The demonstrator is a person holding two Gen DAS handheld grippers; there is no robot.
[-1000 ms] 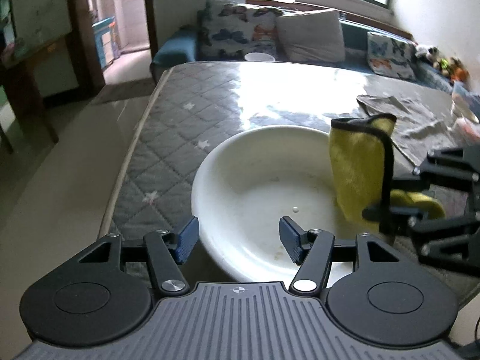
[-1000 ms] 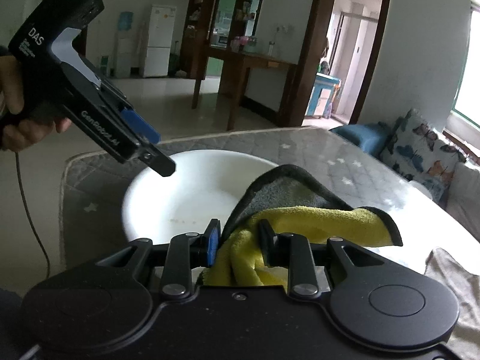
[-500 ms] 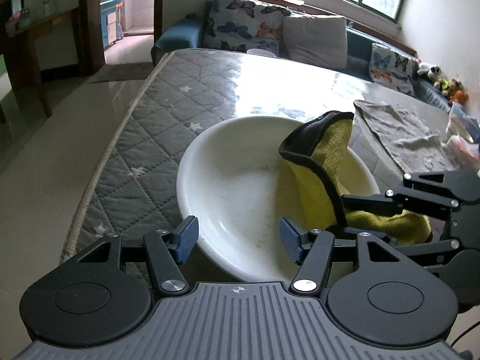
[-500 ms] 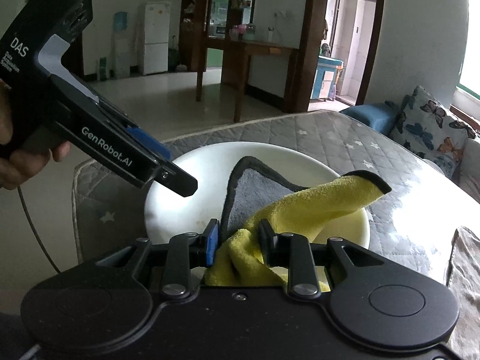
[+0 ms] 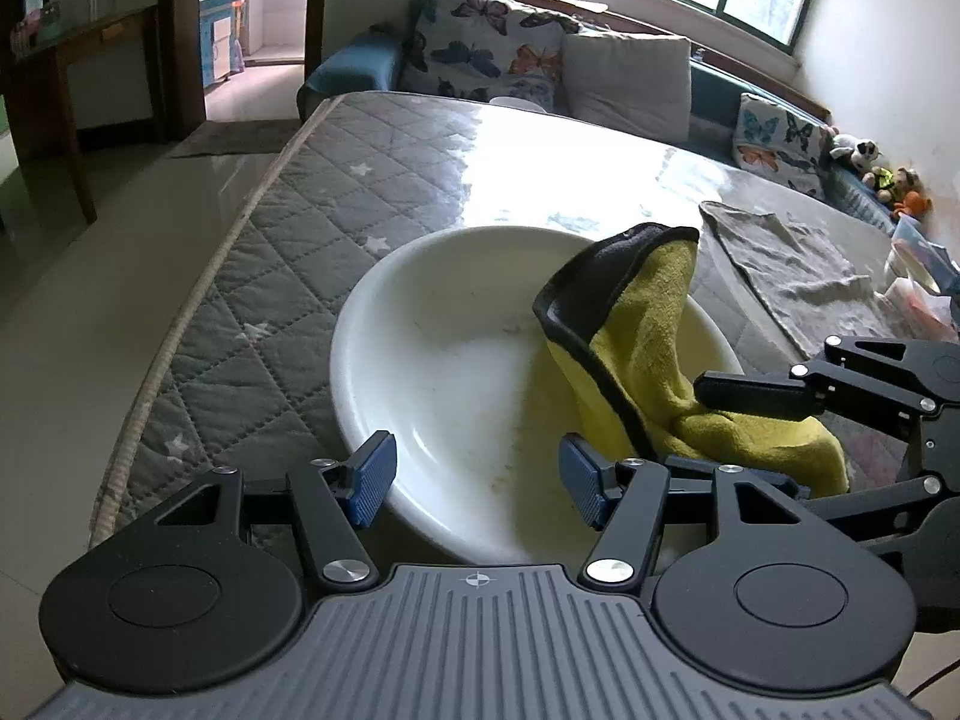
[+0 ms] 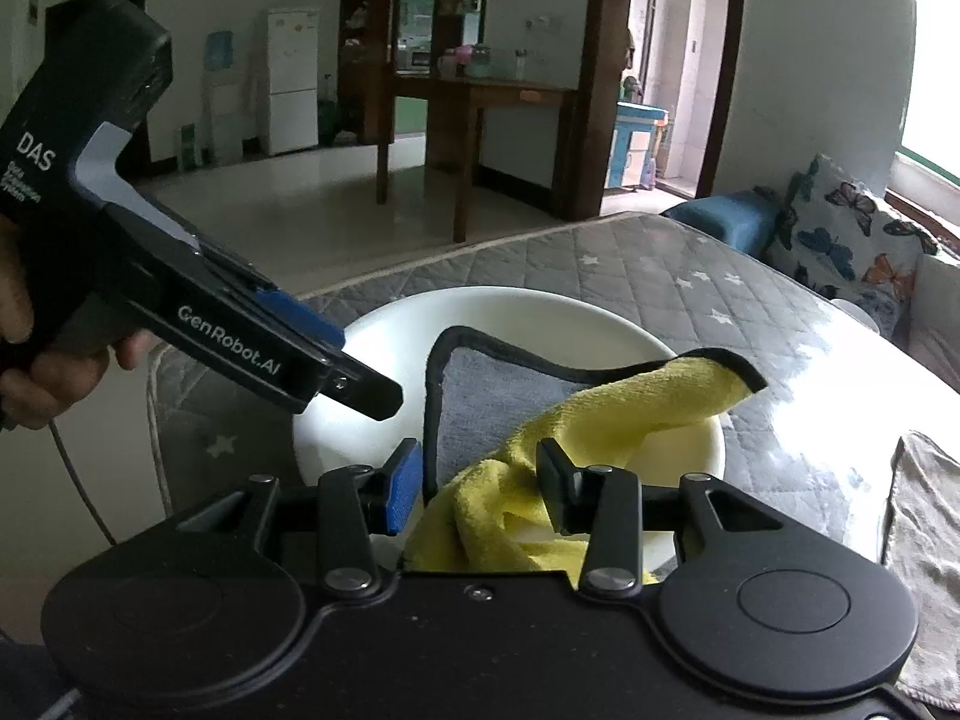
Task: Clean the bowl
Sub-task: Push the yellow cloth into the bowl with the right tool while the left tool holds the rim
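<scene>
We hold the yellow microfibre cloth with grey backing (image 6: 576, 420) pinched in our right gripper (image 6: 477, 483), draped into the wide white ceramic bowl (image 5: 456, 360) at frame centre for wiping. Our left gripper (image 5: 477, 477) gapes wide astride the near rim, apparently to steady it. The bowl sits on a grey quilted, glass-topped table (image 5: 336, 192); butterfly cushions (image 5: 480, 54) upper centre.

The support surface is a table (image 5: 312, 252) covered by a grey quilted cloth with white stars, under a glossy clear sheet. Directly on it: a white bowl (image 5: 456, 324) near the front edge — and a grey towel (image 5: 792, 264) lying flat, well apart on the right side, plus a small white cup (image 5: 517, 103) at the far edge.
</scene>
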